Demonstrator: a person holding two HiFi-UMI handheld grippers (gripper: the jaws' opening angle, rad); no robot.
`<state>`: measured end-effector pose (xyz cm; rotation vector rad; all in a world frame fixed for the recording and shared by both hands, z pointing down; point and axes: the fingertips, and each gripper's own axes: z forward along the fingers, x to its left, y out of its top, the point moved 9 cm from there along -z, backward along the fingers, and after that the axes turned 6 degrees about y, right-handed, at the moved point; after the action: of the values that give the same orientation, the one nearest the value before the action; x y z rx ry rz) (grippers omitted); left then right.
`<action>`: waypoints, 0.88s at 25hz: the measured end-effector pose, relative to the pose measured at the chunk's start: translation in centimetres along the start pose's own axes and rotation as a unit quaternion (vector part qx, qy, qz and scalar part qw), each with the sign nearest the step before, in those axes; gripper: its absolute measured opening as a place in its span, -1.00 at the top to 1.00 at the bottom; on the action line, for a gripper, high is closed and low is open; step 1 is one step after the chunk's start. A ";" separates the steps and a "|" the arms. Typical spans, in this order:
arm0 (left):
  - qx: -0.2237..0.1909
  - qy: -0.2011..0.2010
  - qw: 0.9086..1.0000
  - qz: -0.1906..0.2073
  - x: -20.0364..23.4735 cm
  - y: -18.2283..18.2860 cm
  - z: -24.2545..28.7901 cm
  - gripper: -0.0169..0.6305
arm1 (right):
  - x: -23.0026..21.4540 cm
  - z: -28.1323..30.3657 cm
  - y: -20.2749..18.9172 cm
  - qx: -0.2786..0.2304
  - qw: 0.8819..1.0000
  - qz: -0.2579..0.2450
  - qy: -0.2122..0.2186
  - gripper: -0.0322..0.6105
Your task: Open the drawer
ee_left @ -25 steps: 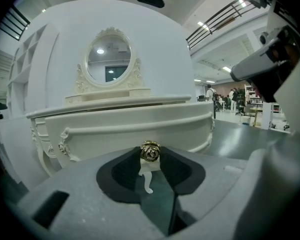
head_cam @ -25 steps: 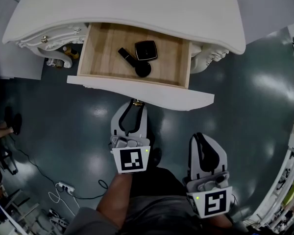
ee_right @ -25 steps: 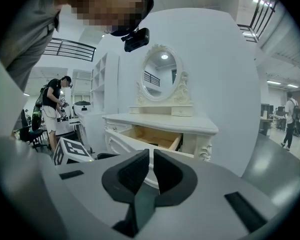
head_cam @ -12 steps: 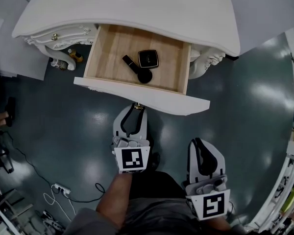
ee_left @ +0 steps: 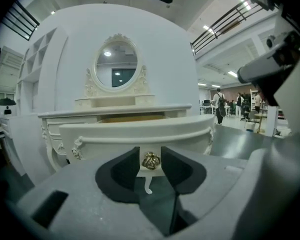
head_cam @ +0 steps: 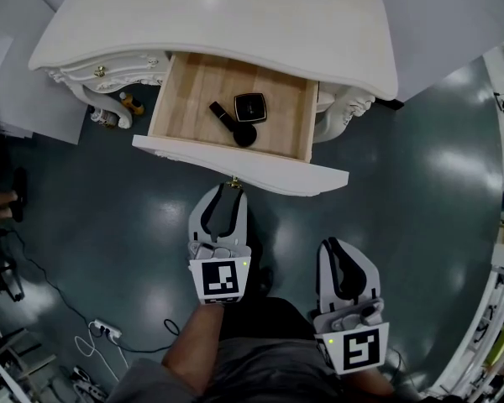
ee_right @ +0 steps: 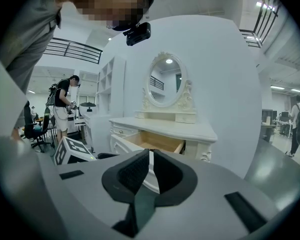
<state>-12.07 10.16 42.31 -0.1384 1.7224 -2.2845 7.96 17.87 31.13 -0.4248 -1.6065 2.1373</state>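
Glossy grey floor (head_cam: 109,225); wood-lined drawer (head_cam: 185,99) out; left gripper (head_cam: 228,191) jaws opening round brass knob (ee_left: 151,160); right gripper (head_cam: 338,246) closed.

The head view looks steeply down onto the counter (head_cam: 235,23) and open drawer (head_cam: 185,99). The left gripper view faces the drawer front level, very near; the right gripper view sees that drawer obliquely from farther back.

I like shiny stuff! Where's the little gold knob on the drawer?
In the left gripper view, the gold knob sits mid-frame on the white drawer front, between the left gripper's opening jaws.
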 end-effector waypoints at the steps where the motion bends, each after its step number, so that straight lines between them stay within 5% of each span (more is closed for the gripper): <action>1: -0.003 0.001 1.000 -0.006 0.1 1.0 -0.8 0.51 | 0.1 -0.1 0.4 -0.006 1.000 0.000 -0.001 0.85; 7: -0.044 0.008 0.999 0.000 0.9 10.4 -6.3 0.89 | 0.6 -0.1 5.4 -0.039 0.999 0.012 -0.015 0.85; 14: -0.067 0.014 0.998 -0.010 1.8 20.5 -10.9 0.90 | 0.8 -1.2 13.3 -0.091 0.996 -0.016 -0.021 0.86; 22: -0.123 0.007 0.992 0.010 0.7 24.6 -14.0 0.90 | 2.1 -2.5 15.9 -0.121 0.992 -0.045 -0.016 0.86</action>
<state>-12.11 16.79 14.79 -0.1548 1.9972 -2.0570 4.89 17.27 15.15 -0.3855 -1.8749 1.9006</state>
